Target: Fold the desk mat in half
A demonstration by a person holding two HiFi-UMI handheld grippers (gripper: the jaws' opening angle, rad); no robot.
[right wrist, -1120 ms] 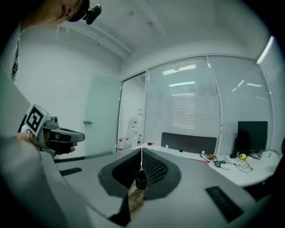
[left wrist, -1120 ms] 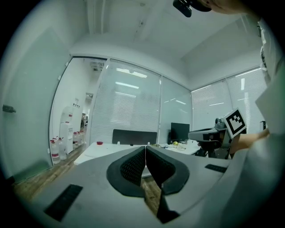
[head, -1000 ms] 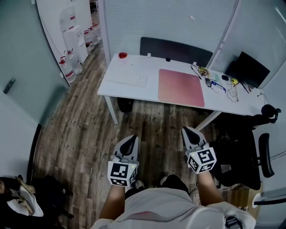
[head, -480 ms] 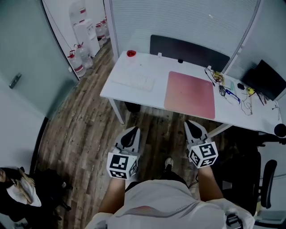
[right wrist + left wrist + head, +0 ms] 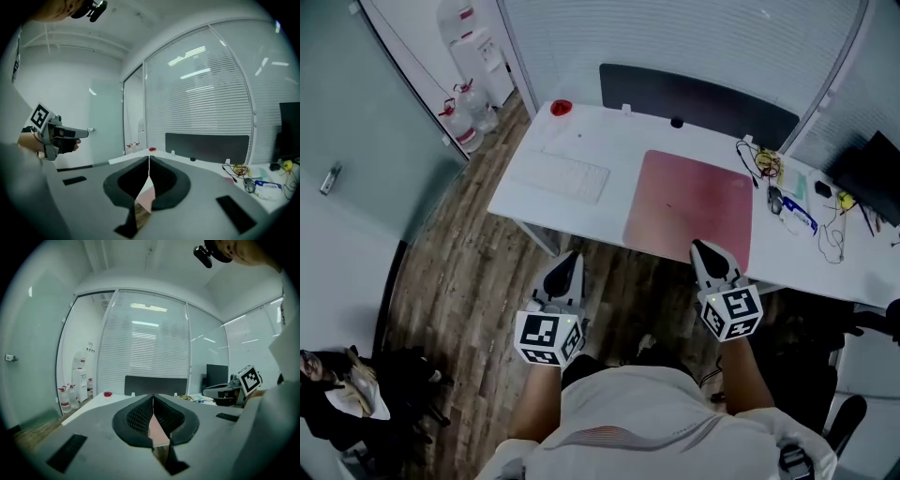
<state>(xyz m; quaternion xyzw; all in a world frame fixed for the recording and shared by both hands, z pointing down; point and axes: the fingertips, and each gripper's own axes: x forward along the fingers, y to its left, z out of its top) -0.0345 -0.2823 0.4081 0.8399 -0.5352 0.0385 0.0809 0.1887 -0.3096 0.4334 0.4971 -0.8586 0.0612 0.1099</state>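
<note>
A pink desk mat (image 5: 689, 206) lies flat on the white desk (image 5: 534, 202), right of the desk's middle. My left gripper (image 5: 568, 261) hangs over the floor just in front of the desk edge, left of the mat, jaws shut and empty. My right gripper (image 5: 703, 248) is shut and empty too; its tip shows over the mat's near edge, held above it. In the left gripper view the jaws (image 5: 153, 399) meet, with a strip of the mat (image 5: 157, 434) behind them. The right gripper view shows the same (image 5: 149, 161), mat (image 5: 146, 197) beyond.
A white keyboard (image 5: 570, 175) lies left of the mat, a red object (image 5: 561, 108) at the far left corner. Cables and small items (image 5: 778, 178) clutter the desk's right end beside a monitor (image 5: 872, 169). A dark panel (image 5: 694, 94) backs the desk. A person (image 5: 342, 394) sits at lower left.
The person has stepped closer to the desk. Both grippers have come forward to its front edge, and the right one now reaches the mat's near edge. Both stay shut.
</note>
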